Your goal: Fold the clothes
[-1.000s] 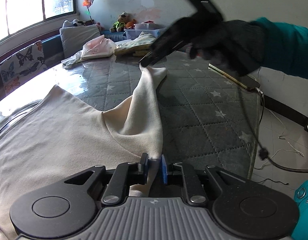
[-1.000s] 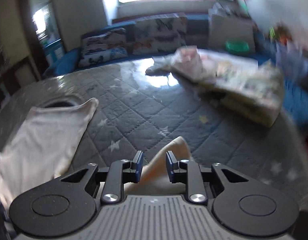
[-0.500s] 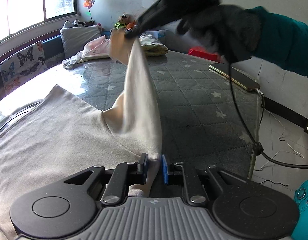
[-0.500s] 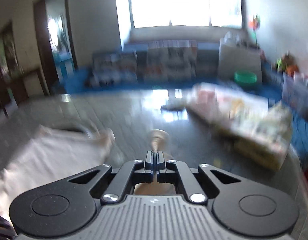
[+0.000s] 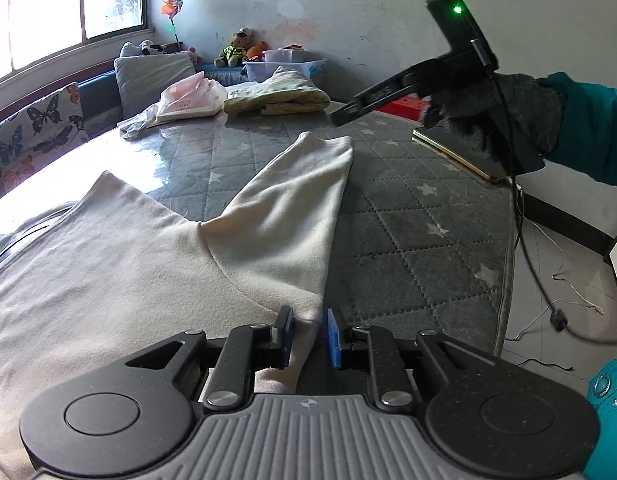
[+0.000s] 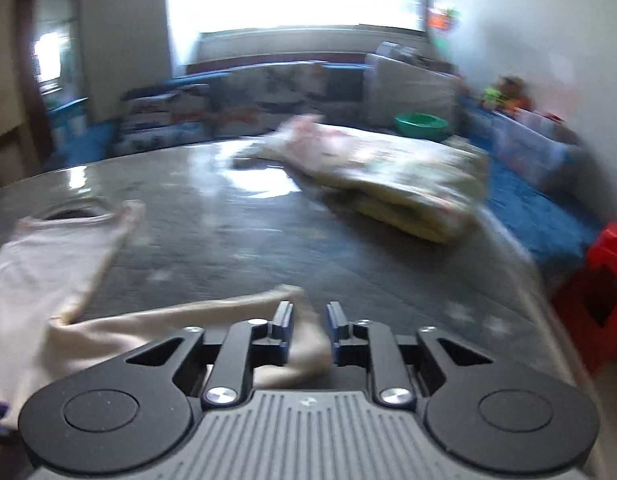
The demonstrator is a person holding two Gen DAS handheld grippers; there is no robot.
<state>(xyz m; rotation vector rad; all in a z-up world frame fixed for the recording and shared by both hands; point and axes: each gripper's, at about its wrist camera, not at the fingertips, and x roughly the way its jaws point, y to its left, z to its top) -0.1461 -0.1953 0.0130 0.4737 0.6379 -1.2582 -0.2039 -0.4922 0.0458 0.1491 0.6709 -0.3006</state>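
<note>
The cream shirt (image 5: 108, 272) lay flat on the quilted bed (image 5: 408, 240). Its sleeve (image 5: 292, 208) was now spread out straight towards the far side; half a second before, the right gripper (image 6: 308, 332) had it pinched and lifted clear of the bed. That gripper's jaws had just been opening: they stood narrowly apart with the cuff (image 6: 304, 344) loose between them, not pressed. From the left view it hung above and beyond the sleeve end, apart from it. The left gripper (image 5: 308, 336) stayed at the shirt's near edge, jaws slightly parted around a fold of cloth, with a gap beside the right pad. Judgement: the sleeve is straightened and released; folding it inward looks next.
</note>
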